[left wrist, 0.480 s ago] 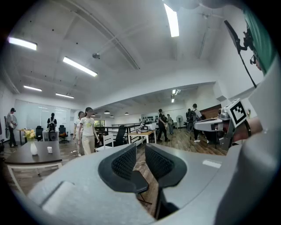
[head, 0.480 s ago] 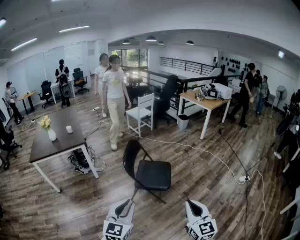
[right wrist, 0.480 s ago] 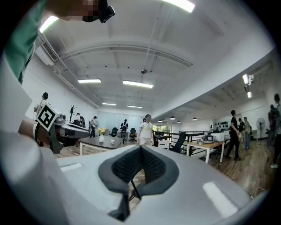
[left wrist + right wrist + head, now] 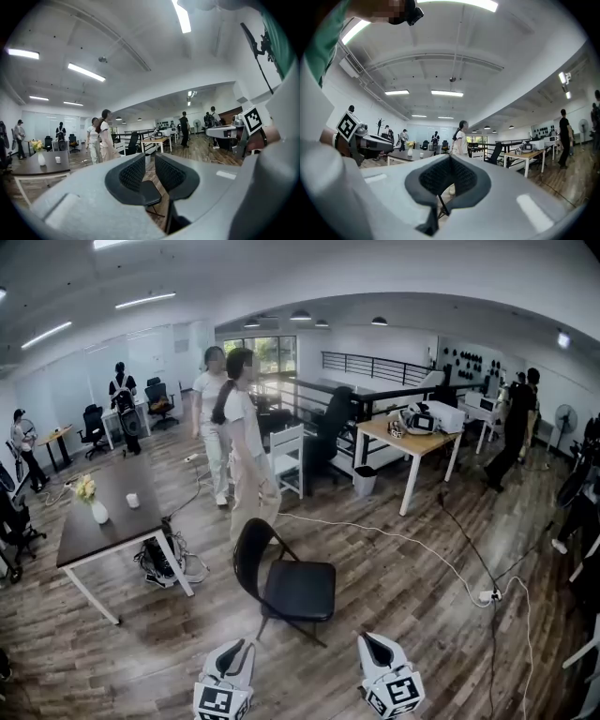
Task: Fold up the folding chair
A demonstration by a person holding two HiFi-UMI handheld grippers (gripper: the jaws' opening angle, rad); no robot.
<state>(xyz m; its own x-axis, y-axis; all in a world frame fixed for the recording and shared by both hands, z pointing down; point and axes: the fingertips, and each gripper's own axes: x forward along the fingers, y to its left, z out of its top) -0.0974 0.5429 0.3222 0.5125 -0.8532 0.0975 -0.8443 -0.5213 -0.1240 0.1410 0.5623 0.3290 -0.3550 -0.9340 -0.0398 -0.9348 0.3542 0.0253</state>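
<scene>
Folding chair (image 4: 298,589): stands open on the wood floor (image 4: 412,615), black seat level, rounded back upright on its left side in the head view.

Left gripper (image 4: 234,655): jaws drawn nearly together, only a thin slit between the pads, nothing in it. The chair seat shows through the slit in the left gripper view, some way off. Right gripper (image 4: 376,649): jaws fully together, empty.

Both grippers are held about level, low in the head view. The chair is just beyond them and neither touches it.

Farther out:
- Dark table (image 4: 117,521) left of the chair, with a vase of flowers (image 4: 94,505) and a white cup (image 4: 132,501) on top.
- 2 people (image 4: 242,442) beyond the chair, close to each other.
- White chair (image 4: 289,457) just right of them.
- Light wooden desk (image 4: 412,443) farther right, with equipment on it.
- White cable (image 4: 398,540) runs across the floor right of the folding chair.
</scene>
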